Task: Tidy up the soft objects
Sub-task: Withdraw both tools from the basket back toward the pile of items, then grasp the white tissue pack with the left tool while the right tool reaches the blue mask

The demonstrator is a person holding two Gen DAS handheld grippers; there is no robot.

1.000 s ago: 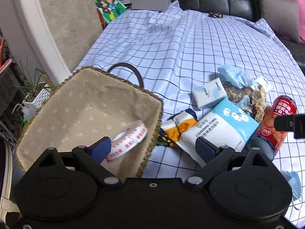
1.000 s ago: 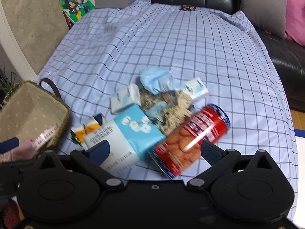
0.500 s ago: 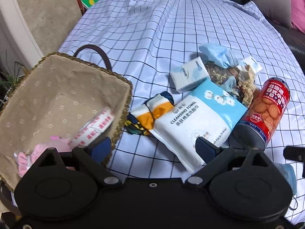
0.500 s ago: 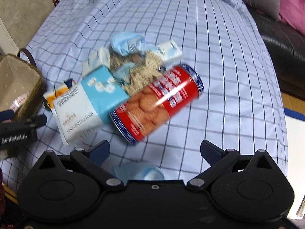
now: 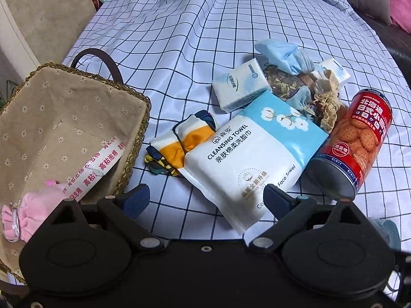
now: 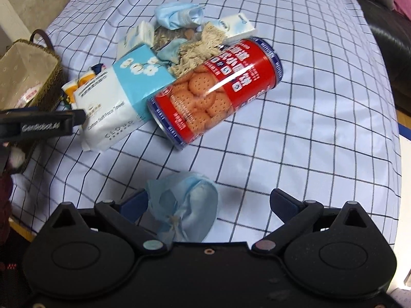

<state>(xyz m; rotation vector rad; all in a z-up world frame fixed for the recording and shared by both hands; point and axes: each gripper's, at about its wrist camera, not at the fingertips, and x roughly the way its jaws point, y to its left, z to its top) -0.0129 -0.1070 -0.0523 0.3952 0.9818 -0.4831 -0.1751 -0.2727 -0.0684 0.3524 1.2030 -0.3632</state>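
My left gripper (image 5: 206,199) is open over the near end of a white-and-blue cleansing towel pack (image 5: 246,159), touching nothing. Beside the pack lie an orange-and-navy folded cloth (image 5: 179,143) and a small tissue pack (image 5: 239,87). The lined wicker basket (image 5: 138,97) at the left holds a pink soft item (image 5: 36,210) and a tape roll (image 5: 100,164). My right gripper (image 6: 209,204) is open above a crumpled blue face mask (image 6: 185,205), which lies between the fingers nearer the left one; the pads do not press it.
A red biscuit can (image 6: 218,89) lies on its side against the towel pack. Behind it are another blue mask (image 6: 177,15), a second tissue pack (image 6: 239,25) and a bag of dried bits. The checked cloth (image 6: 308,128) ends close on the right. One left finger (image 6: 41,125) reaches in at the left.
Both grippers have sunk and tipped downward toward the items. The crumpled blue mask has come into view between my right fingers. The left gripper has shifted from the basket rim toward the towel pack.
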